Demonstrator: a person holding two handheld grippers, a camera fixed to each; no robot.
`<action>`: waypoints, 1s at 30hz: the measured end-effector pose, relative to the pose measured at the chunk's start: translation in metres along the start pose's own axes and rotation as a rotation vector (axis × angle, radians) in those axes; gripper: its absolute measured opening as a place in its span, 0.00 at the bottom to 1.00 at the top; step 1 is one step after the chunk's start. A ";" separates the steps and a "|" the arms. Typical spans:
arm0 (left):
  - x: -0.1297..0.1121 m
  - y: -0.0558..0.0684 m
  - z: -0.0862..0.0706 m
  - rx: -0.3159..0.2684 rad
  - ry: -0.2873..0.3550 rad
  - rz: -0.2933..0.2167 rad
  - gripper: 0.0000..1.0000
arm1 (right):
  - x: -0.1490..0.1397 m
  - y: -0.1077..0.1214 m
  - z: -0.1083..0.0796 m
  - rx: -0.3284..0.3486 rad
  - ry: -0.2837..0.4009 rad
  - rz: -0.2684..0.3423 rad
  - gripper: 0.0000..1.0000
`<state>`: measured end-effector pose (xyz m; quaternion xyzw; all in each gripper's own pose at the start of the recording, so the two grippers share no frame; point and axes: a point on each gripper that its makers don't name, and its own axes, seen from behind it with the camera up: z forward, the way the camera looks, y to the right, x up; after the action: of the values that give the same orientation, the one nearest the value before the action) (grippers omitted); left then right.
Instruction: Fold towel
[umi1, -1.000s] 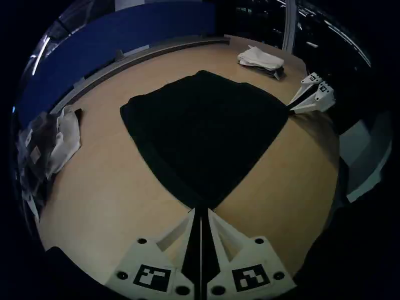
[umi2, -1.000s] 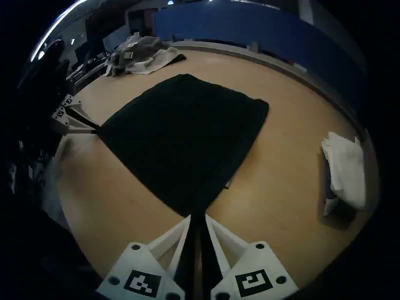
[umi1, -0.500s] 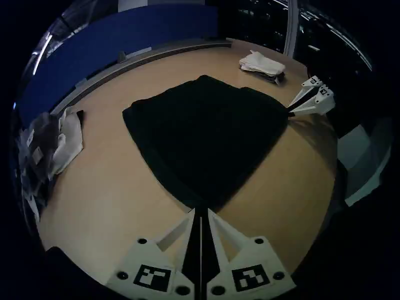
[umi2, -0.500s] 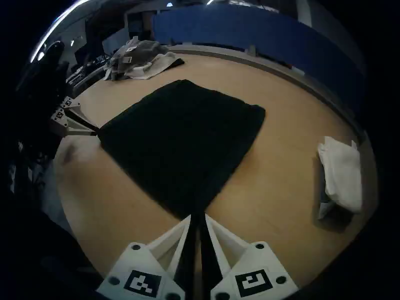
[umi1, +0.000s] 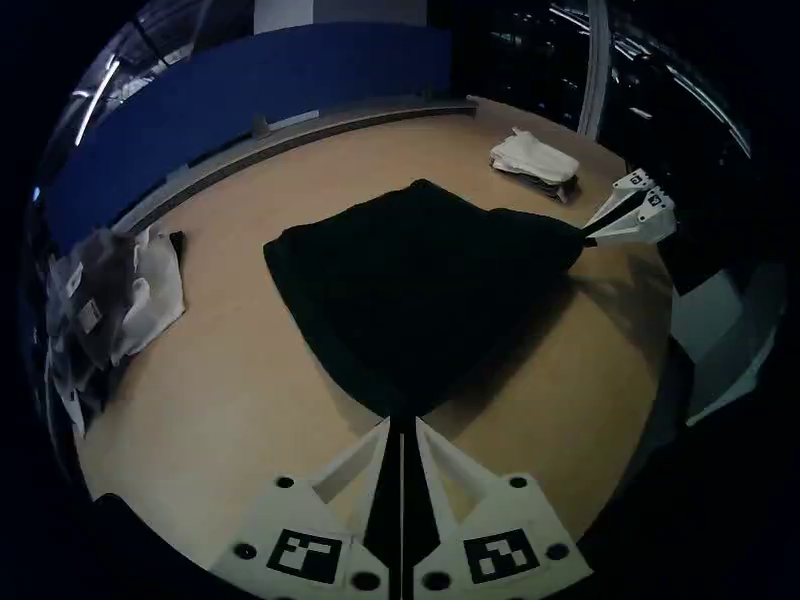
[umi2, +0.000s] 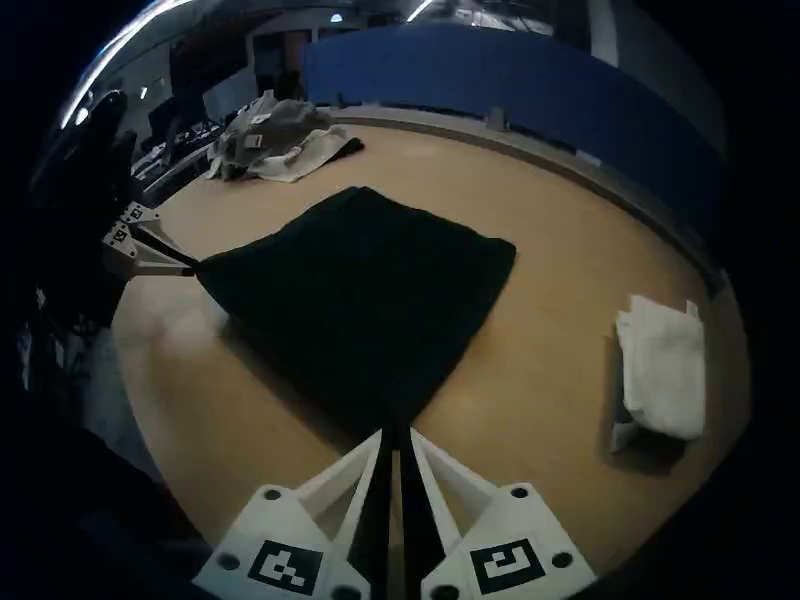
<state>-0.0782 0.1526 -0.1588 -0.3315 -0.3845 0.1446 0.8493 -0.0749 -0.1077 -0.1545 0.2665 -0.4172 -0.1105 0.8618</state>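
A black towel lies spread on the light wooden table, its two near corners raised off the surface. My left gripper is shut on one near corner. My right gripper is shut on the other near corner of the black towel. In the left gripper view the right gripper pinches the towel's right corner. In the right gripper view the left gripper holds the left corner. The far edge of the towel rests on the table.
A folded white towel lies right of the black one, also the white towel. A heap of grey and white cloths, the heap, sits at the table's other end. A blue partition runs behind the table.
Both grippers have lifted the near corners. The towel's near edge has risen off the table and shadows now fall beneath it; the far edge stays down.
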 end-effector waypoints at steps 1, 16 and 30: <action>0.002 -0.001 -0.002 0.003 0.004 -0.003 0.01 | 0.002 0.000 -0.002 0.000 0.003 0.001 0.05; 0.035 -0.003 -0.027 0.024 0.057 -0.048 0.01 | 0.026 0.007 -0.032 -0.008 0.029 -0.007 0.05; 0.064 -0.003 -0.054 0.041 0.099 -0.085 0.01 | 0.046 0.010 -0.058 -0.008 0.035 -0.015 0.05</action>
<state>0.0047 0.1583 -0.1472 -0.3042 -0.3526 0.0998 0.8793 -0.0018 -0.0967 -0.1478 0.2680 -0.3998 -0.1143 0.8691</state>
